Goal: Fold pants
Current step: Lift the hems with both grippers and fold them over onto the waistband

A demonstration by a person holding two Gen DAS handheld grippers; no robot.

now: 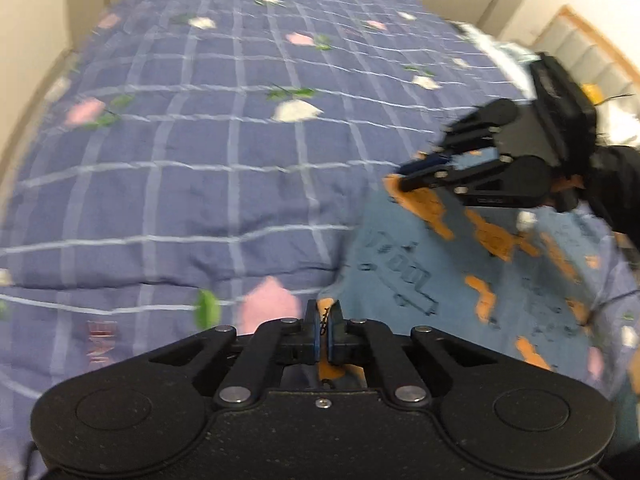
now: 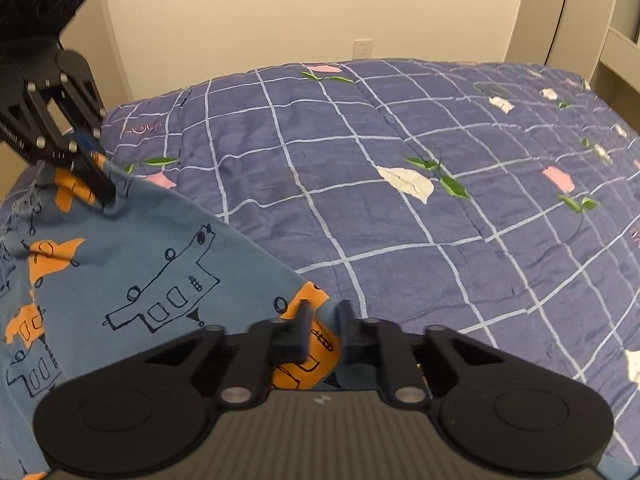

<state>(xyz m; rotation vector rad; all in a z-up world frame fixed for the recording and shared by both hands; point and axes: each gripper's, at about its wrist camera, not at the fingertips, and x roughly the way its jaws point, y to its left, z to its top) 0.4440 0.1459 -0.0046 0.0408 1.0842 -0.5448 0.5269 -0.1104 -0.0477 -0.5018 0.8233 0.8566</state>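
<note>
The pants (image 1: 460,280) are light blue with orange patches and black line drawings. They lie on the bed at the right of the left wrist view and at the lower left of the right wrist view (image 2: 132,264). My left gripper (image 1: 324,320) is shut on a corner of the pants; it also shows at the upper left of the right wrist view (image 2: 96,184), pinching the cloth edge. My right gripper (image 2: 324,320) is shut on another corner, with the orange-and-blue cloth bunched between its fingers; it also shows at the right of the left wrist view (image 1: 404,176).
The bed is covered by a purple quilt (image 2: 400,200) with a white grid and pink and white flowers. A cream wall (image 2: 280,8) with a socket stands behind the bed. A headboard (image 1: 592,56) stands at the right.
</note>
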